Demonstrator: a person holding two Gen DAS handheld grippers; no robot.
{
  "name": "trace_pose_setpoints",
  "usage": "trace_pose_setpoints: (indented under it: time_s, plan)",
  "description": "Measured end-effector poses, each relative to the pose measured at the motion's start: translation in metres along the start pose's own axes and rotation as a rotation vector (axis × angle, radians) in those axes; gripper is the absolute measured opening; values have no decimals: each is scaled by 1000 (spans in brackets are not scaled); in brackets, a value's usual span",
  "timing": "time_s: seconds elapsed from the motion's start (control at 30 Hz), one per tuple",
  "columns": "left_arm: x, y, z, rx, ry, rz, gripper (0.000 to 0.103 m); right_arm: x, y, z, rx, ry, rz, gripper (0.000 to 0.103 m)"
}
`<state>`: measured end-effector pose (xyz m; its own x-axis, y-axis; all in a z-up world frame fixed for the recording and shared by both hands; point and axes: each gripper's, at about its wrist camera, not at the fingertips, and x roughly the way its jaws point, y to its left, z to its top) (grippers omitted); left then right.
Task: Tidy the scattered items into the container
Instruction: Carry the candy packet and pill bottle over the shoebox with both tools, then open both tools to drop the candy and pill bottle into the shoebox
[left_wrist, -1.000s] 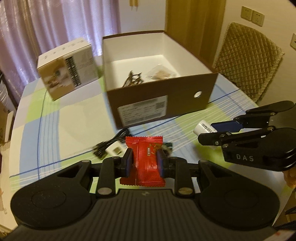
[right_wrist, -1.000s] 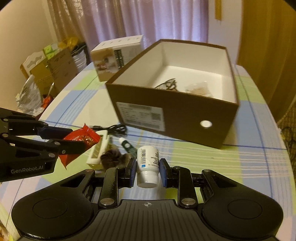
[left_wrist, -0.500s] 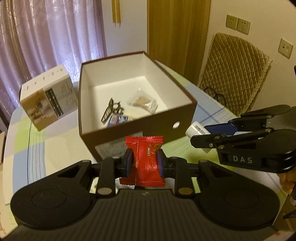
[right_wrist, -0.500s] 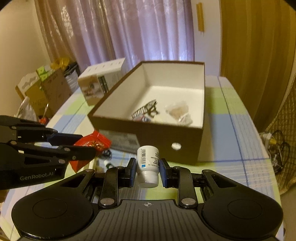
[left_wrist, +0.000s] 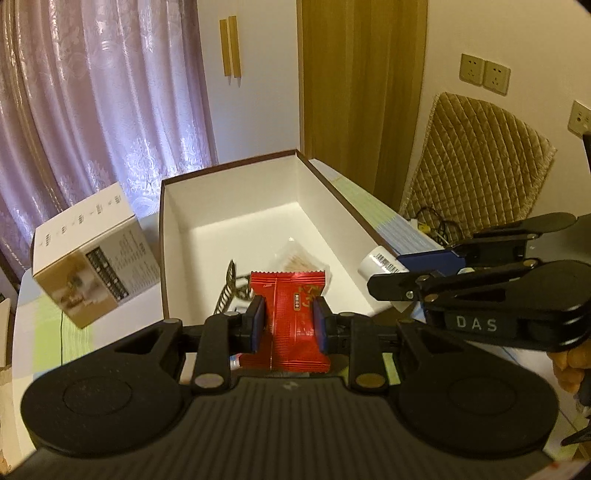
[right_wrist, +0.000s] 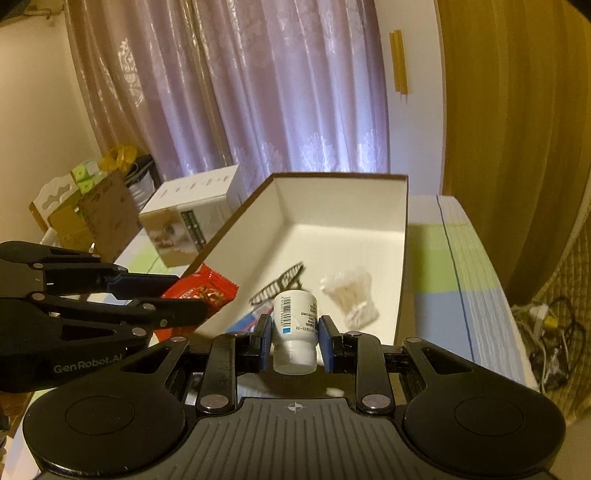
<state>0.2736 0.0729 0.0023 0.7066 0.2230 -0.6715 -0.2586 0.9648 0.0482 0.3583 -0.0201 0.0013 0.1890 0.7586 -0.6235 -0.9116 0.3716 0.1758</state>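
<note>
Now both tongs had come up off the desk (right_wrist: 461, 258) and forward over the near end of the open brown shoebox (left_wrist: 236, 206), where a second earlier they had hung low in front of its labelled side with the loose bits on the cloth below them. In my left tongs (left_wrist: 289, 323) the red snack packet (left_wrist: 291, 314) was pinched flat between the blue pads, standing upright, with the box's white floor showing beyond it. My right tongs (right_wrist: 295, 338) were clamped on the white pill bottle (right_wrist: 295, 325), cap end toward the camera, its barcode label facing up. From the right wrist view the bottle sat above the interior, just short of the black hair clip (right_wrist: 280, 282) and the clear bag of cotton swabs (right_wrist: 351, 295) already lying inside; something blue and white lay beside the clip, too hidden to name. The left wrist view showed the packet in front of that same clip and bag, though I could not tell whether it was fully past the near wall. The printed carton (left_wrist: 88, 262) stood on the desk just left of the box. I judged the carry to be nearly finished for both items, and that the release was the step at hand, provided each load cleared the rim first.
</note>
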Motion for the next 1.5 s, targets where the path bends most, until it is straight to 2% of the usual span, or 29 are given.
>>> trace_pose_setpoints:
  time_s: [0.4, 0.87, 1.07, 1.27, 1.5]
  plan:
    - [70, 32, 43, -21, 28, 1, 23, 71, -24, 40, -45, 25, -10, 24]
    - [190, 86, 84, -166, 151, -2, 23, 177, -71, 83, 22, 143, -17, 24]
    - [231, 90, 91, -138, 206, 27, 23, 203, -75, 85, -35, 192, -56, 24]
    - [256, 93, 91, -117, 250, 53, 23, 222, -77, 83, -51, 239, -69, 24]
    - [265, 95, 89, -110, 264, 82, 23, 232, -78, 84, -42, 255, -67, 24]
